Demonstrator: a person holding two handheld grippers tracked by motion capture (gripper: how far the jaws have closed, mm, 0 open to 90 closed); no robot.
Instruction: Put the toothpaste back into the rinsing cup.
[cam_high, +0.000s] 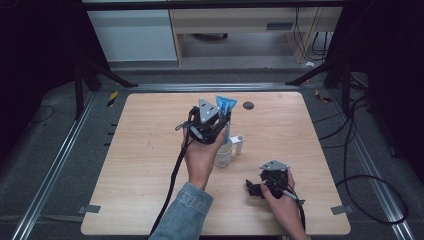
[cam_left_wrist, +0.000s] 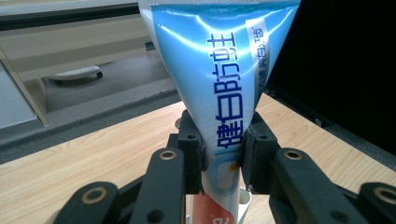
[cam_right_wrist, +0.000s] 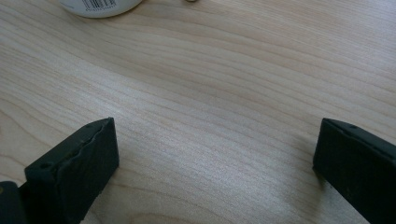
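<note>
Holding the blue tube (cam_left_wrist: 219, 93) upright above the white cup (cam_high: 223, 152) at mid-table, the left gripper (cam_left_wrist: 223, 156) is pinching it tight while the right gripper (cam_right_wrist: 215, 163) is resting wide open and empty nearby, so next it probably needs lowering straight into the cup

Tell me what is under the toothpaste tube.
A white cup stands under the toothpaste tube, which the left gripper clamps. The tube's lower end and the cup's inside are hidden.
</note>
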